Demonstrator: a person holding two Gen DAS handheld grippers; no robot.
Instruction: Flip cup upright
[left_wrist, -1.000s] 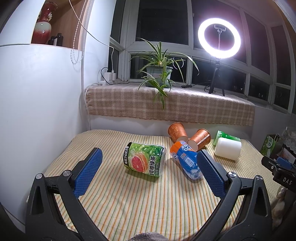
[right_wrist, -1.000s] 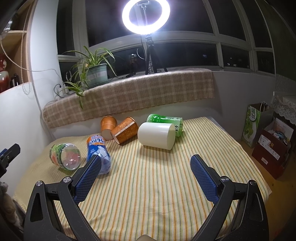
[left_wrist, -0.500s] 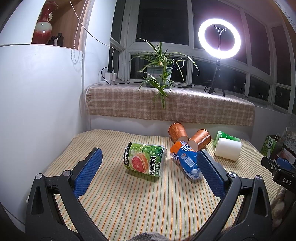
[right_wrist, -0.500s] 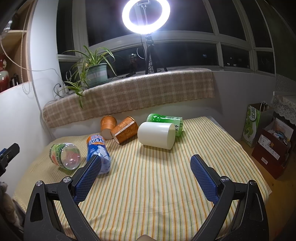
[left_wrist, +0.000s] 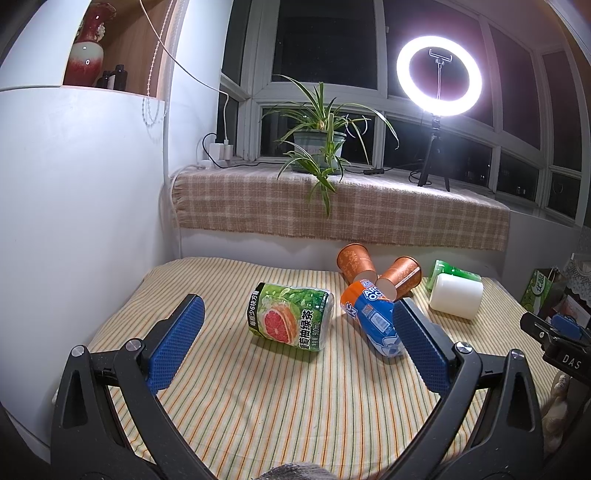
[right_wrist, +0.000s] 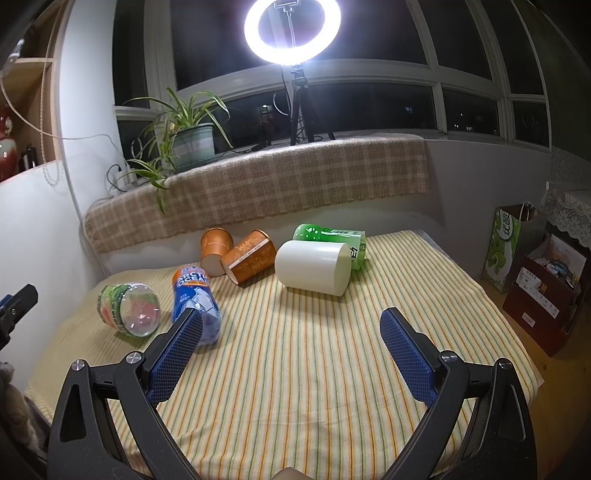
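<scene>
A white cup (right_wrist: 313, 267) lies on its side on the striped cloth, far centre in the right wrist view, and far right in the left wrist view (left_wrist: 456, 300). Two orange paper cups (right_wrist: 249, 255) (left_wrist: 354, 259) lie tipped beside it. My right gripper (right_wrist: 291, 350) is open and empty, well short of the white cup. My left gripper (left_wrist: 295, 343) is open and empty, with a green grapefruit-tea bottle (left_wrist: 290, 320) lying between and beyond its fingers.
A blue bottle (left_wrist: 373, 317) (right_wrist: 194, 295) and a green bottle (right_wrist: 332, 240) also lie on the cloth. A plaid-covered sill holds a plant (left_wrist: 319, 144) and a ring light (right_wrist: 291, 26). Boxes and a green bag (right_wrist: 511, 243) stand off the right edge.
</scene>
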